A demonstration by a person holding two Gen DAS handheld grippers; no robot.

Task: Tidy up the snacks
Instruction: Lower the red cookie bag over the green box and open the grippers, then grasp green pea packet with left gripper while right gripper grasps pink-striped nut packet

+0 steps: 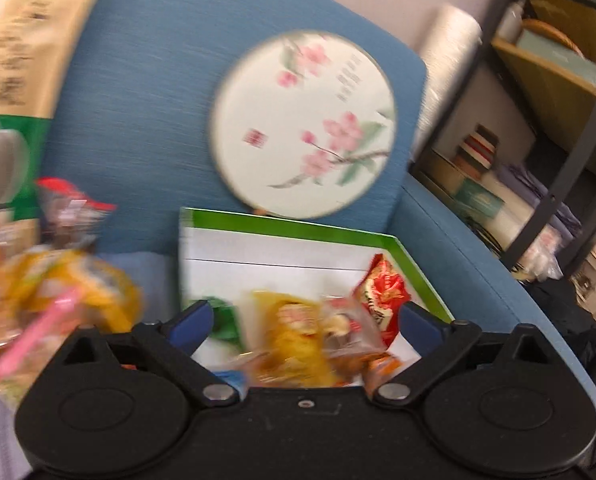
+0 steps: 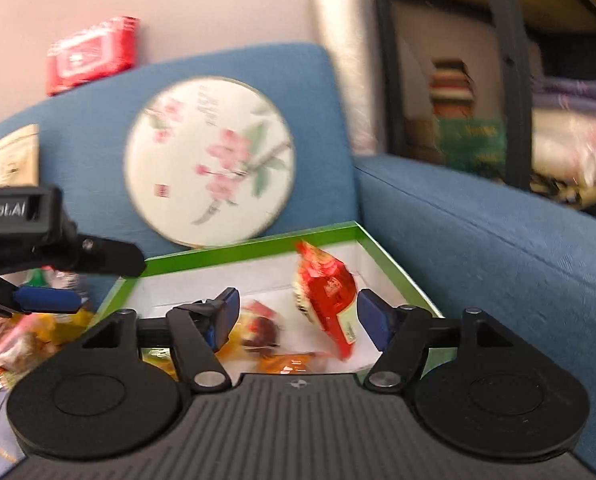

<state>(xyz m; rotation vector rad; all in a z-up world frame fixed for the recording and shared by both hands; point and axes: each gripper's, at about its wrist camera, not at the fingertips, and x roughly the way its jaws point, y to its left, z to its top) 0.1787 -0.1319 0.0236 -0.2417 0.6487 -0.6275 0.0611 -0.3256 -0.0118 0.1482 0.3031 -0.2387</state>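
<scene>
A white box with a green rim point(image 1: 298, 229) point(image 2: 258, 236) sits on a blue sofa seat. In the left wrist view my left gripper point(image 1: 303, 320) hangs open over the box, its pads touching nothing. Below it lie a yellow packet point(image 1: 294, 340), a red packet point(image 1: 383, 296), a green packet point(image 1: 222, 316) and a clear-wrapped snack point(image 1: 349, 332). In the right wrist view my right gripper point(image 2: 299, 312) is open. A blurred, tilted red packet point(image 2: 325, 292) shows between its fingers, free of both pads. The left gripper point(image 2: 110, 282) reaches in at the left. A loose pile of snacks point(image 1: 66, 292) lies left of the box.
A round painted fan point(image 1: 303, 124) point(image 2: 210, 168) leans on the blue sofa back point(image 1: 138, 100). The sofa arm point(image 2: 477, 240) rises right of the box, with a dark shelf unit point(image 1: 557, 120) beyond it. A tall beige and green bag point(image 1: 26, 60) stands at left. A red pack point(image 2: 94, 54) lies on the sofa top.
</scene>
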